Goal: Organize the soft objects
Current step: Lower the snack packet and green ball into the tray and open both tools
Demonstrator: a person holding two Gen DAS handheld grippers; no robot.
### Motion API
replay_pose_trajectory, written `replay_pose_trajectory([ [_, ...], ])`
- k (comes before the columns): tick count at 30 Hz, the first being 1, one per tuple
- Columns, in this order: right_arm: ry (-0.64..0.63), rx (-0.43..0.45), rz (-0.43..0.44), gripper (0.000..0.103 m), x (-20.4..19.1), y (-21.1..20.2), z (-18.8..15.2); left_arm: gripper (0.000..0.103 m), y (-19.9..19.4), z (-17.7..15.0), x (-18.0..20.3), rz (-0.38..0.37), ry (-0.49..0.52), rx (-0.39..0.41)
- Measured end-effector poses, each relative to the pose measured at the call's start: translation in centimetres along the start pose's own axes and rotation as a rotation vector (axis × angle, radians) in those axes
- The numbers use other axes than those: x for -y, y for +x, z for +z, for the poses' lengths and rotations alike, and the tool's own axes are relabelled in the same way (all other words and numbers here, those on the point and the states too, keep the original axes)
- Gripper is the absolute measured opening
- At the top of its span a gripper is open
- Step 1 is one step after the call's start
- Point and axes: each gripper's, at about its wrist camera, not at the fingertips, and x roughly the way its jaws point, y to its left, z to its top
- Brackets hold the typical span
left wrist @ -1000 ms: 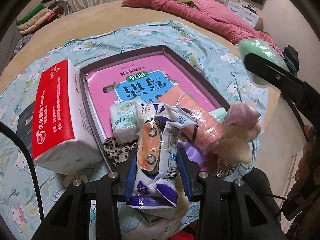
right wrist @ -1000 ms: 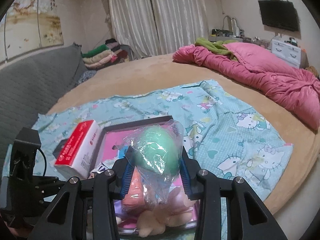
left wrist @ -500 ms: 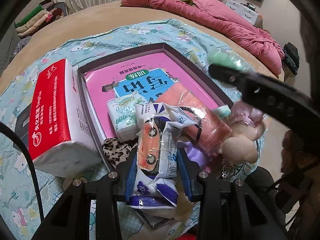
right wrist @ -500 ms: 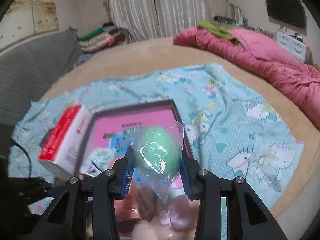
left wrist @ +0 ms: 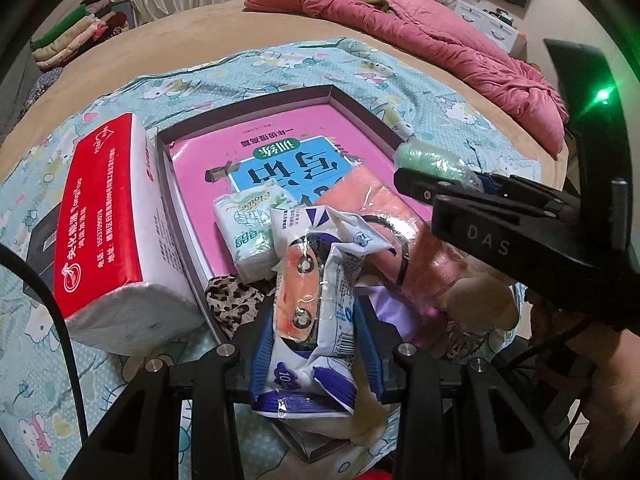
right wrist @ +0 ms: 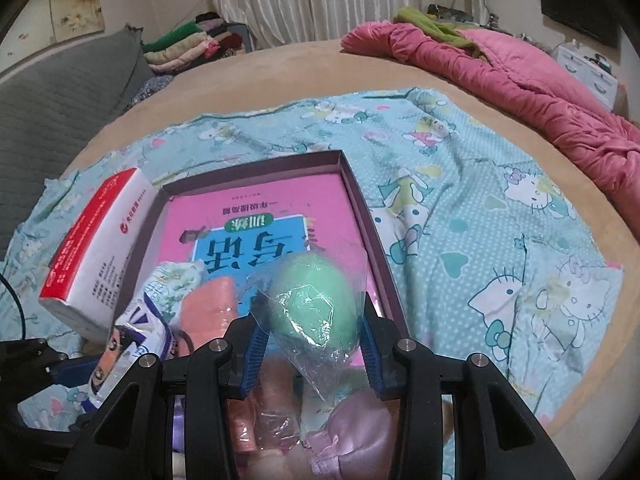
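My left gripper [left wrist: 316,340] is shut on a white-and-purple packet with an orange pad inside [left wrist: 312,300], held over the near end of a shallow dark box [left wrist: 352,104]. My right gripper [right wrist: 310,340] is shut on a green egg-shaped sponge in clear wrap [right wrist: 312,300], above the box's right side; the sponge also shows in the left wrist view [left wrist: 428,158]. The box [right wrist: 360,204] holds a pink booklet [right wrist: 256,224], a small tissue pack [left wrist: 250,232], an orange rolled cloth [left wrist: 384,224] and a beige plush [left wrist: 480,300].
A red-and-white tissue pack [left wrist: 108,220] lies against the box's left side on the teal cartoon sheet [right wrist: 480,208]. A leopard-print cloth [left wrist: 232,300] sits by the box's near corner. A pink quilt [right wrist: 500,80] lies at the far right of the bed.
My right gripper has come down and forward with the green sponge, over the box's right side. My left gripper holds the packet in the same place.
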Motion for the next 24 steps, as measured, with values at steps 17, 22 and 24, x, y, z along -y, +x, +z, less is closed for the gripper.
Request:
replay_pose_trajectory([
  [17, -0.002, -0.062, -0.023, 0.044, 0.2, 2.1, 0.0, 0.039, 0.3, 0.7, -0.2, -0.019, -0.024, -0.006],
  [22, -0.008, -0.049, -0.022, 0.045, 0.1, 2.0, 0.0, 0.039, 0.4, 0.8, -0.2, -0.015, -0.025, -0.008],
  [24, -0.014, -0.045, -0.021, 0.045, 0.0, 1.9, 0.0, 0.039, 0.4, 0.9, -0.2, -0.015, -0.025, -0.007],
])
